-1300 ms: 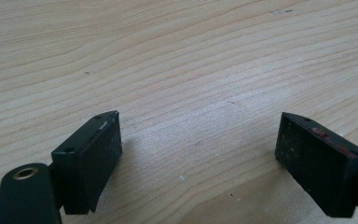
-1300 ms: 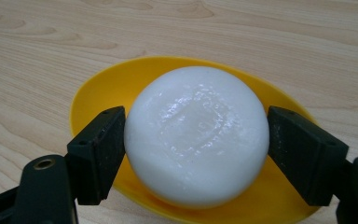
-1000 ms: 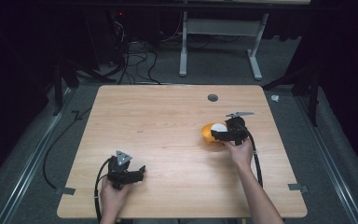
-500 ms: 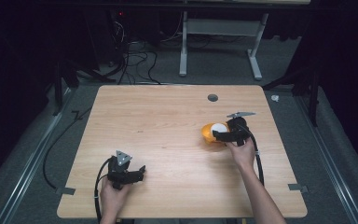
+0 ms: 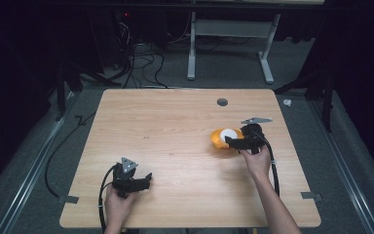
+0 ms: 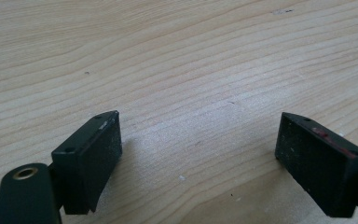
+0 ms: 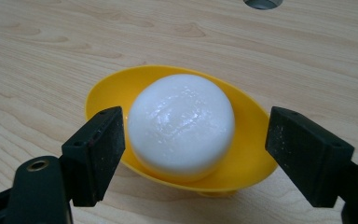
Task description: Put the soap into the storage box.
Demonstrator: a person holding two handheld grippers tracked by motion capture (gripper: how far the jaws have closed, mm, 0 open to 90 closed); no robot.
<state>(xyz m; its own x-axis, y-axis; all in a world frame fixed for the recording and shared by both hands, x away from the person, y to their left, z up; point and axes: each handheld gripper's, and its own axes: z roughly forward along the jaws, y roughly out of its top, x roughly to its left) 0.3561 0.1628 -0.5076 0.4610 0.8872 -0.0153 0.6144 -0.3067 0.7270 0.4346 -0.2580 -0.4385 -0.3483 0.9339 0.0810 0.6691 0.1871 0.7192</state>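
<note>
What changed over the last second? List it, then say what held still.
Nothing visibly moved. The right gripper stays at the yellow bowl with its jaws open either side of the white round piece in it. The left gripper stays open near the table's front edge.

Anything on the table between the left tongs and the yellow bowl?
No. The high view shows bare wood between the left tongs and the yellow bowl, which holds a white round lump.
</note>
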